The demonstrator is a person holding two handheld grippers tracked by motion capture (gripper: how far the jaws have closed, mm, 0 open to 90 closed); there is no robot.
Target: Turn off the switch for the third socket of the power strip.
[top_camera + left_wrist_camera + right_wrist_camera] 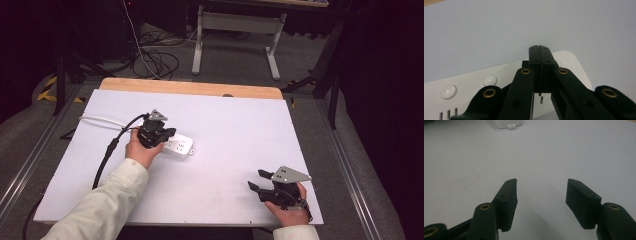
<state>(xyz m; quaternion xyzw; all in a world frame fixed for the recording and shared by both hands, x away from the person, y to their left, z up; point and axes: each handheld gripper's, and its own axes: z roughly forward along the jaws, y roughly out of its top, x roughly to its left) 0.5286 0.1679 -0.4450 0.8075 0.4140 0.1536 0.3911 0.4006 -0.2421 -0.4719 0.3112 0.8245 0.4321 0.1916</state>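
A white power strip [181,146] lies left of the white table's middle, and its white cord [100,120] runs off to the left. My left gripper [166,136] is right over the strip's left part, held by a hand in a pale sleeve. In the left gripper view its jaws [539,48] stand pressed together with nothing between them, above the strip [474,80] and its round white buttons [448,91]. Whether the tips touch the strip I cannot tell. My right gripper [255,179] rests near the table's front right corner, open and empty [541,187]; the strip's end [507,123] lies far ahead of it.
The white table top [235,130] has a wooden strip [190,87] along its far edge. Beyond it stand a desk's white legs [272,55] and loose cables [155,60] on the floor. A black cable [107,155] trails from my left gripper over the near left.
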